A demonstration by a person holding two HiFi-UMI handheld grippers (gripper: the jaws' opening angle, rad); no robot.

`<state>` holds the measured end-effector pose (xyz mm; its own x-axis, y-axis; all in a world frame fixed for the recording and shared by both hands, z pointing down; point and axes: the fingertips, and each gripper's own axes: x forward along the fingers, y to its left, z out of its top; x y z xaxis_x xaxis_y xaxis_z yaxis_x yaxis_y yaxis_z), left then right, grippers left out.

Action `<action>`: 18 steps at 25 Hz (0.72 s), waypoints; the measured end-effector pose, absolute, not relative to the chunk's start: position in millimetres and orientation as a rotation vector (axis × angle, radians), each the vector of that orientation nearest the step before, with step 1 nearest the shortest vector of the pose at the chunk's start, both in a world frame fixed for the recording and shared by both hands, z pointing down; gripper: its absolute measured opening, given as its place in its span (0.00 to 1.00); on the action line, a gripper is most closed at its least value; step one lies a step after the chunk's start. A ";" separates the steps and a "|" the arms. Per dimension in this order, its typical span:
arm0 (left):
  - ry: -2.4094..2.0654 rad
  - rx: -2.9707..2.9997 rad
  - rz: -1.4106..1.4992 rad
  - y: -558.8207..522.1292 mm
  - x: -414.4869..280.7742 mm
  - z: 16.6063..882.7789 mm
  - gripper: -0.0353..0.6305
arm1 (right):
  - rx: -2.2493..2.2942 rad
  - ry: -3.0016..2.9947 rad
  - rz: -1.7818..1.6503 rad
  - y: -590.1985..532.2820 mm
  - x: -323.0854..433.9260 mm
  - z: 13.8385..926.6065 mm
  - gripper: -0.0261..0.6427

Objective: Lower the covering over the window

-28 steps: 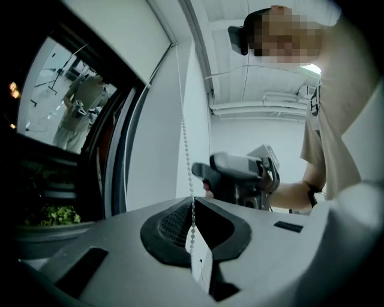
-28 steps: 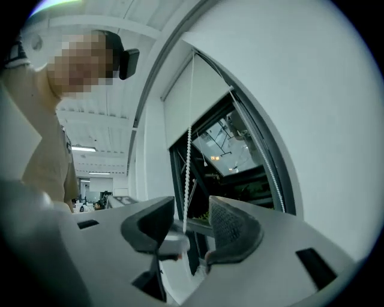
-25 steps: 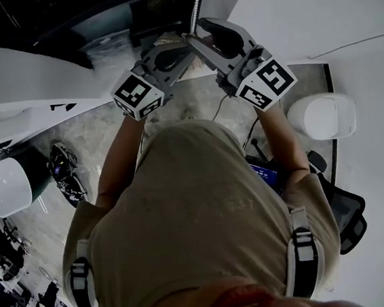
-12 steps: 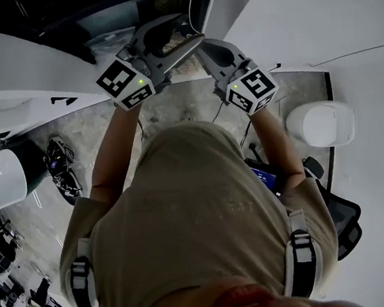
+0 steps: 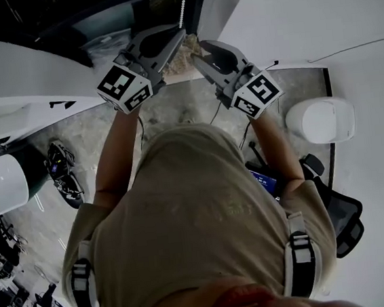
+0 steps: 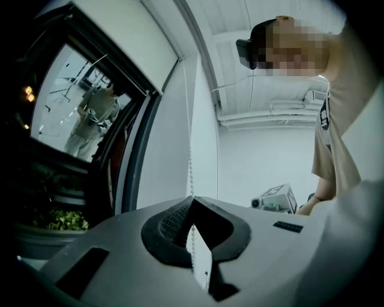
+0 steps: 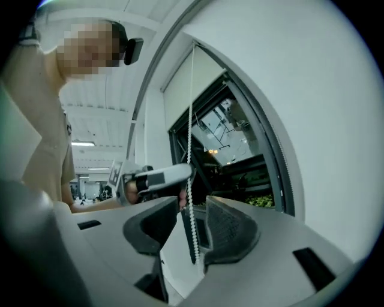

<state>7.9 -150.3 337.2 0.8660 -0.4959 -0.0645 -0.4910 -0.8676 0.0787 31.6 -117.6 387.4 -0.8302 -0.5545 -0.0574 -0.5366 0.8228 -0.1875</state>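
Note:
A white bead chain (image 5: 182,0) hangs beside the dark window (image 6: 66,108), whose white blind (image 6: 120,36) sits rolled down only a little at the top. My left gripper (image 5: 179,33) is raised to the chain and shut on it; in the left gripper view the chain (image 6: 190,150) runs down into the closed jaws (image 6: 192,201). My right gripper (image 5: 198,50) is just below and to the right. Its jaws (image 7: 193,207) are opening, and the chain (image 7: 192,120) hangs loose between them without the pads pressing on it.
A white wall (image 5: 313,7) stands on the right and a white sill (image 5: 20,72) on the left. On the floor below are two white round seats (image 5: 321,117) (image 5: 1,184), a black office chair (image 5: 345,215) and dark gear (image 5: 64,171).
The left gripper, open on the chain half a second ago, has shut on it higher up. The right gripper's jaws have parted and it has dropped slightly.

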 end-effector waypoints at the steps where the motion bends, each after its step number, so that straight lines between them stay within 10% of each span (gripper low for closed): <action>1: -0.777 2.964 -0.111 -148.0 8.4 346.4 0.08 | -0.893 2.873 -0.251 -121.1 39.1 384.6 0.24; 18: -0.694 2.961 -0.085 -123.6 29.8 367.1 0.08 | -0.898 2.821 -0.120 -134.7 48.4 352.0 0.24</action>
